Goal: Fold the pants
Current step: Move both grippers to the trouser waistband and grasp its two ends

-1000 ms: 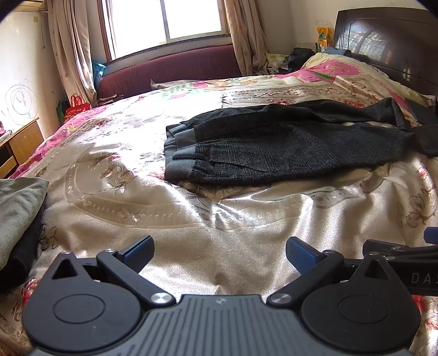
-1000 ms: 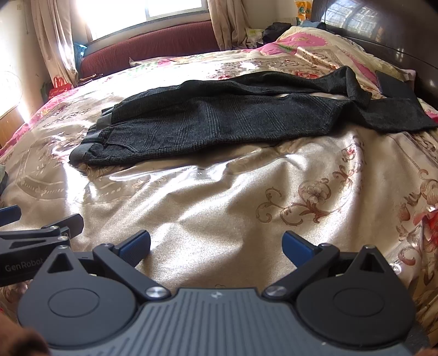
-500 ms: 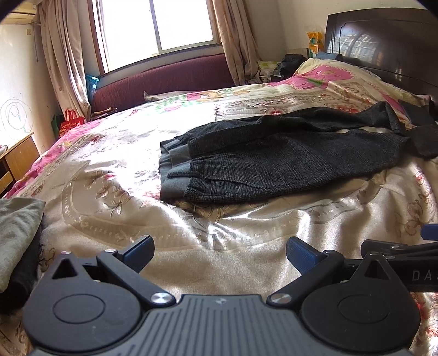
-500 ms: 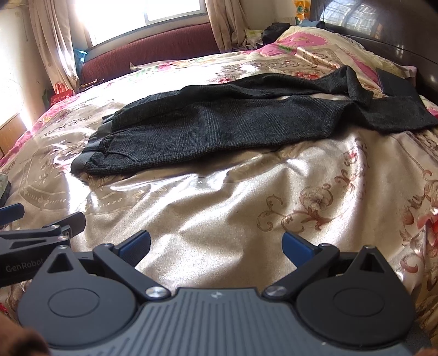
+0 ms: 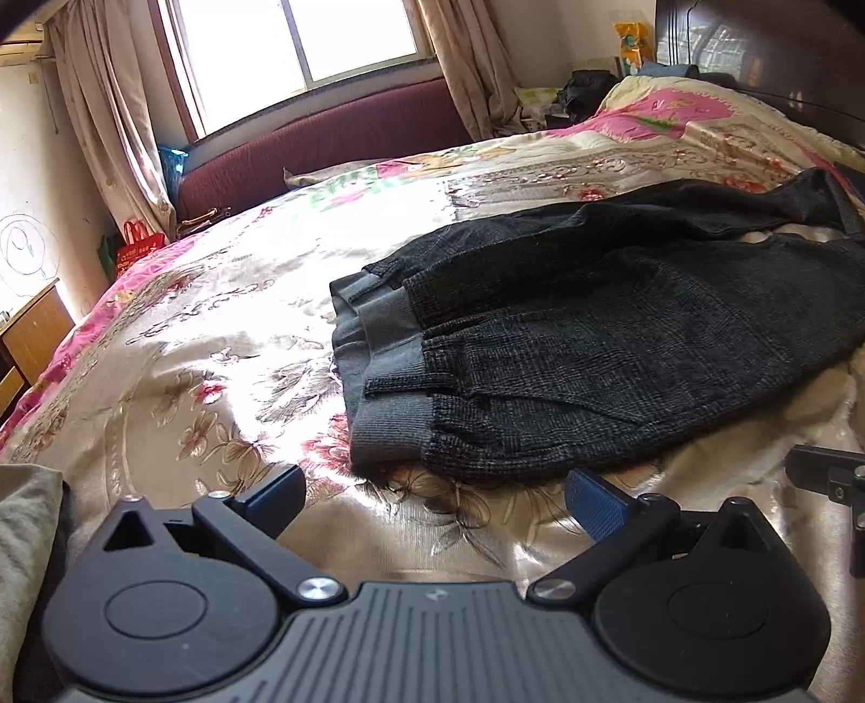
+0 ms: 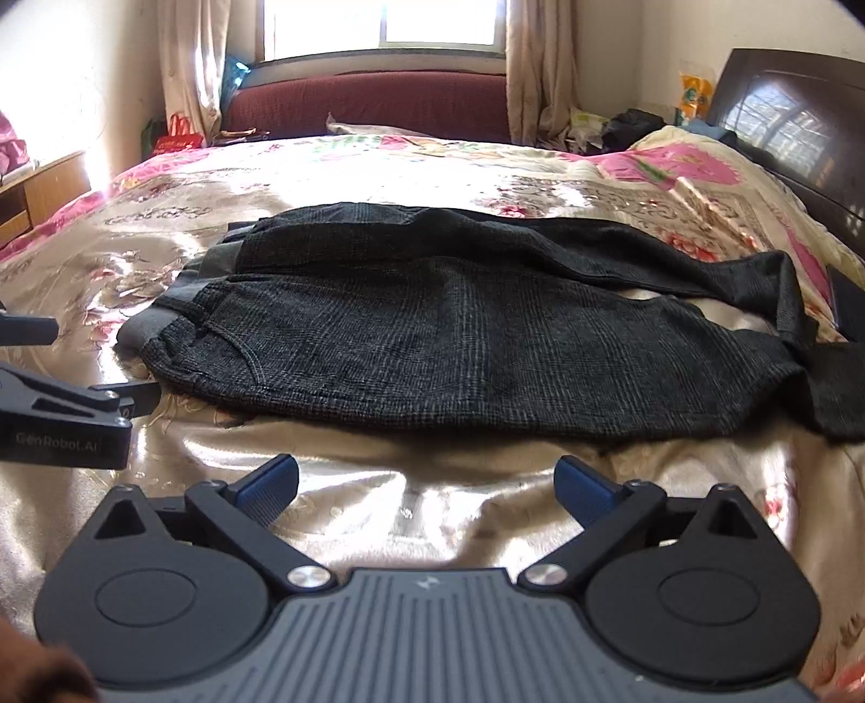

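- A wide bed under a shiny gold satin cover with pink flowers fills both views; a dark wooden headboard stands at its right end.
- Dark charcoal checked pants with a grey ribbed waistband lie flat across the middle of the cover, waistband to the left, legs running right toward the headboard; the far leg lies partly apart from the near one.
- A maroon upholstered bench sits under the bright window with beige curtains.
- A folded grey-green cloth rests at the left edge of the bed.
- The left gripper hovers just before the waistband, its blue-padded fingers wide apart, holding nothing.
- The right gripper hovers near the pants' near edge, fingers likewise spread and empty.
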`<state>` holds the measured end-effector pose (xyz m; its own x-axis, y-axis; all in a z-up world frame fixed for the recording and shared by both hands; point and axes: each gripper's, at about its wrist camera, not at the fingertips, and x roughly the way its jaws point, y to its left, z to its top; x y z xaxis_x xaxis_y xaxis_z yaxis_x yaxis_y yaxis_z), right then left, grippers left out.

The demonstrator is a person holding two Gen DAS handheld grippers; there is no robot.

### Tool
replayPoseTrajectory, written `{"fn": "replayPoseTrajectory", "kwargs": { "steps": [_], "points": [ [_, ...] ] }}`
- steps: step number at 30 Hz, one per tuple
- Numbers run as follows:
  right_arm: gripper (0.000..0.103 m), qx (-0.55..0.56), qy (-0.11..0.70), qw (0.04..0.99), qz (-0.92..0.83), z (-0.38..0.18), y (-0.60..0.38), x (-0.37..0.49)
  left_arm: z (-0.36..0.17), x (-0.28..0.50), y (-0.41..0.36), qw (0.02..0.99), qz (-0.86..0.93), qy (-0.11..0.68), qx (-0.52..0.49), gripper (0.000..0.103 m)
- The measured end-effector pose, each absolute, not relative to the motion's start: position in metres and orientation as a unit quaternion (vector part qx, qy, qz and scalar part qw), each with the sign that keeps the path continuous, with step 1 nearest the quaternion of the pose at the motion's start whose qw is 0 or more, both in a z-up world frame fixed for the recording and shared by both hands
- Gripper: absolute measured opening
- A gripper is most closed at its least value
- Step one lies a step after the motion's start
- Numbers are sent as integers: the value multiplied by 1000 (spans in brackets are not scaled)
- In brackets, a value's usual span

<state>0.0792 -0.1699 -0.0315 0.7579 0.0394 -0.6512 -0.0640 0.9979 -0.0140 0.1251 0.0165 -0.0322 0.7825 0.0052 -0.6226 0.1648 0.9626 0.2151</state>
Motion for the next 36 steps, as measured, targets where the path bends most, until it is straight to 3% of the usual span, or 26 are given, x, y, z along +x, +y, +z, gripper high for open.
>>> {"fn": "replayPoseTrajectory", "kwargs": {
  "steps": [12,17,25,29,32,34,35,36],
  "points": [
    [97,-121,355,920,114,-50,-141,142,-49,167,31,924,-132,329,143,103],
    [90,-135,356,912,155,-48,-146,139,-49,173,44,910,-173,355,126,103],
    [89,-211,331,900,189,-45,-138,133,-46,168,47,894,-204,363,166,103],
    [88,-196,330,905,181,-49,-133,145,-47,171,52,893,-209,368,152,103],
    [82,-177,332,910,176,-49,-130,148,-47,176,49,896,-200,364,156,101],
    [62,-176,331,908,188,-51,-127,147,-45,179,49,900,-193,362,145,96],
    [48,-170,335,905,198,-49,-126,147,-42,178,51,903,-190,361,137,87],
    [41,-171,336,903,203,-47,-126,146,-39,176,55,905,-188,358,131,78]
  ]
}}
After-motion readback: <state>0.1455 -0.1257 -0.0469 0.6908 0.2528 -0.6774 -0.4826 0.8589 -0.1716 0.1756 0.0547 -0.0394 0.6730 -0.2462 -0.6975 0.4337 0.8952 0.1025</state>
